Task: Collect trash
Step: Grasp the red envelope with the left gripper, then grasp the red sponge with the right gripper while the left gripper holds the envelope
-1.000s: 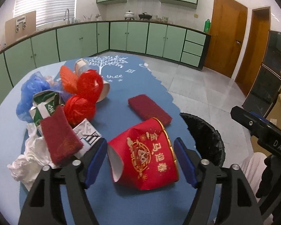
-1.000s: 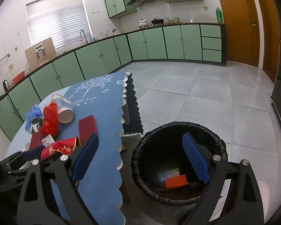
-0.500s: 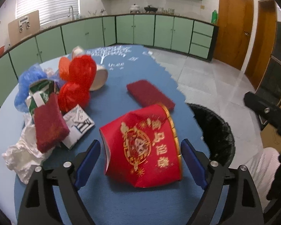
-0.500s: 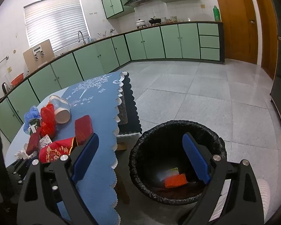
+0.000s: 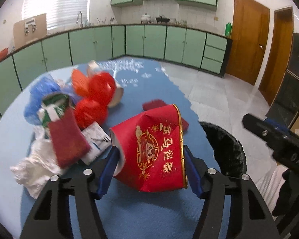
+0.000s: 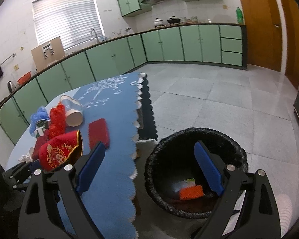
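The left gripper point(image 5: 149, 169) is closing its jaws on a glossy red paper box point(image 5: 151, 149) with gold print, creased, tilted up off the blue cloth tabletop point(image 5: 129, 215). The right gripper point(image 6: 149, 171) hangs released, empty, over the round bin point(image 6: 237, 149) — black crinkled liner.

On the table point(image 5: 129, 219), my left gripper point(image 5: 149, 171) is closing its jaws around the paper box point(image 5: 151, 151), which tilts up off the cloth. Left of the box lies a heap of wrappers point(image 5: 69, 123); behind the box, a flat pouch point(image 5: 155, 104). Right of the box, off the table's edge, the bin point(image 6: 191, 171) stands on the floor, scraps point(image 6: 189, 191) inside, my right gripper point(image 6: 149, 169) spread wide above it.
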